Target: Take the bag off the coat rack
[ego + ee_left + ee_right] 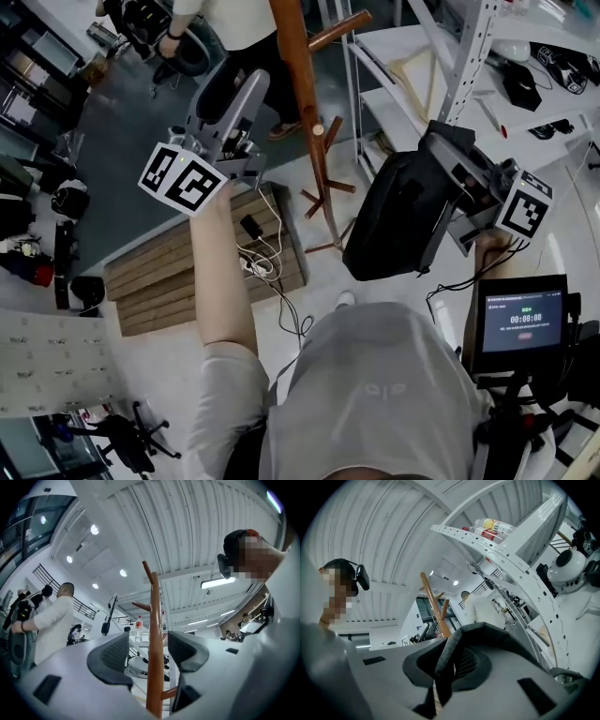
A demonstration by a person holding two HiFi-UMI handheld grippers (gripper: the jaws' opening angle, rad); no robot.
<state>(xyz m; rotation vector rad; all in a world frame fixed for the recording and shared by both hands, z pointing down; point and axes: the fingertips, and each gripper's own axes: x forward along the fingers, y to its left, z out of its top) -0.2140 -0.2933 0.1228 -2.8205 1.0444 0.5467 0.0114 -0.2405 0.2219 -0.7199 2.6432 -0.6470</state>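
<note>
The wooden coat rack (298, 84) stands at the upper middle, with pegs and splayed feet. My left gripper (247, 90) is raised just left of its pole and is open. In the left gripper view the pole (153, 644) shows in the gap of that gripper (147, 651), and neither pad touches it. The black bag (394, 220) hangs free to the right of the rack, off its pegs. My right gripper (442, 150) holds it from above. In the right gripper view that gripper (452, 660) is shut on the bag's dark strap (454, 641), with the rack (436, 611) behind.
White metal shelving (441, 56) with loose items stands close on the right of the bag. A wooden pallet (187, 272) with cables lies on the floor by the rack. A person in a white top (234, 19) is behind the rack. A small screen (523, 319) sits at the lower right.
</note>
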